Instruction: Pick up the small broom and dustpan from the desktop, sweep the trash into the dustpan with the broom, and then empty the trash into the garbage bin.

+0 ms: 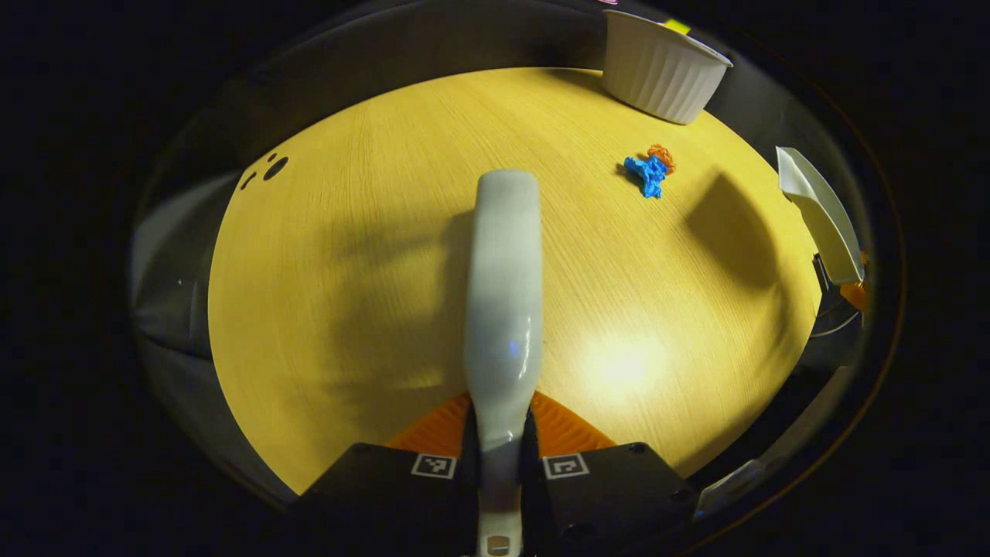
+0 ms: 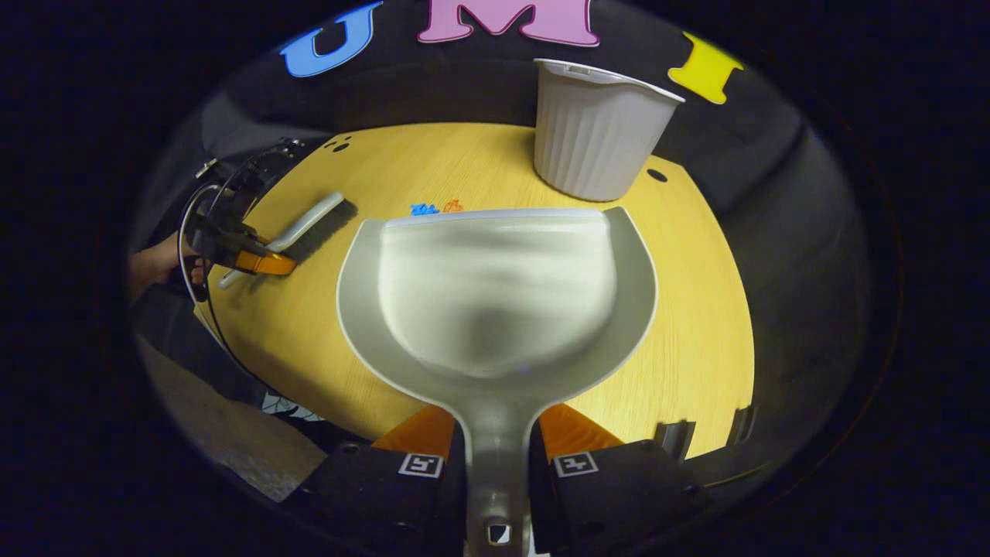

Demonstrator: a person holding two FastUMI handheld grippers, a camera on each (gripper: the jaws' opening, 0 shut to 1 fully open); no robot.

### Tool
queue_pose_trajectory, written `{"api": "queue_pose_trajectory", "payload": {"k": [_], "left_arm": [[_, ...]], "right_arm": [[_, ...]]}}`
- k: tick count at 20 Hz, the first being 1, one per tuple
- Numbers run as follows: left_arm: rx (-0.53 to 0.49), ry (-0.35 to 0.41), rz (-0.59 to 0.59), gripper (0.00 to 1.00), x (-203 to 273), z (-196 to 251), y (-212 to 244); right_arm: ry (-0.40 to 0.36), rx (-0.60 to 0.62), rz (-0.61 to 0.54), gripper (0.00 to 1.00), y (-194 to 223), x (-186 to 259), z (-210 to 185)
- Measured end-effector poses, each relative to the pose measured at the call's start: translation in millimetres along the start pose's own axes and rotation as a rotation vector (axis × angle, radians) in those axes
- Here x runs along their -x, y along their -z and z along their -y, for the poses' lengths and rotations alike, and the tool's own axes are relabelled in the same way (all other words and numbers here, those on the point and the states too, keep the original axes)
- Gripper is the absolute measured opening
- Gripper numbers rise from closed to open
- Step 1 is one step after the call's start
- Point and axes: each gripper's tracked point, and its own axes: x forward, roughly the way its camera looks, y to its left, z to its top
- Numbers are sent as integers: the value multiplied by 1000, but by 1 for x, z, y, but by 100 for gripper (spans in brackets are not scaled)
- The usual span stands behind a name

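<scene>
Trash: two small crumpled scraps, one blue and one orange, are seen touching each other on the desk, near the bin and well apart from the broom head. In the right gripper view they lie just beyond the far lip of the dustpan.
Risk, scatter: the scraps look light and loose, so a brisk stroke is judged likely to flick them past the pan or off the desk edge.
Risk, gap: the pan appears to be held above the desk; if its lip is not laid flat on the wood, the scraps may be pushed under it.
Risk, spill: a pan tilted forward on the way to the bin would let the scraps slide out.
Risk, bin: the bin stands close behind the scraps and could be knocked by broom or pan.
Broom: a pale handle is clamped near its end by the left gripper, both fingers pressed on it; it points out over the desk. Whether the bristles touch the wood cannot be told.
Dustpan: pale, glossy, nothing seen in it; its handle is clamped by the right gripper, both fingers pressed on it, mouth facing the scraps and bin.
Progress: both tools are held and the trash lies on the desk, so sweeping is judged outstanding.
Desk: round, pale wood, with small dark holes near the far edge.
</scene>
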Motion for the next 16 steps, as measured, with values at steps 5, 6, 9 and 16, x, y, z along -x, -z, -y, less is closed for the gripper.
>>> {"api": "queue_pose_trajectory", "payload": {"k": [5, 6, 9, 16], "left_arm": [[-61, -36, 143, 24, 3, 19, -88], [-81, -32, 153, 24, 2, 24, -102], [-135, -7, 155, 27, -6, 45, -133], [-256, 28, 71, 24, -33, 80, -150]], "right_arm": [[-18, 191, -225, 37, 6, -11, 9], [-12, 225, -248, 37, 6, -15, 14], [-24, 258, -283, 37, 4, -23, 19], [-40, 269, -279, 37, -1, -44, 26]]}}
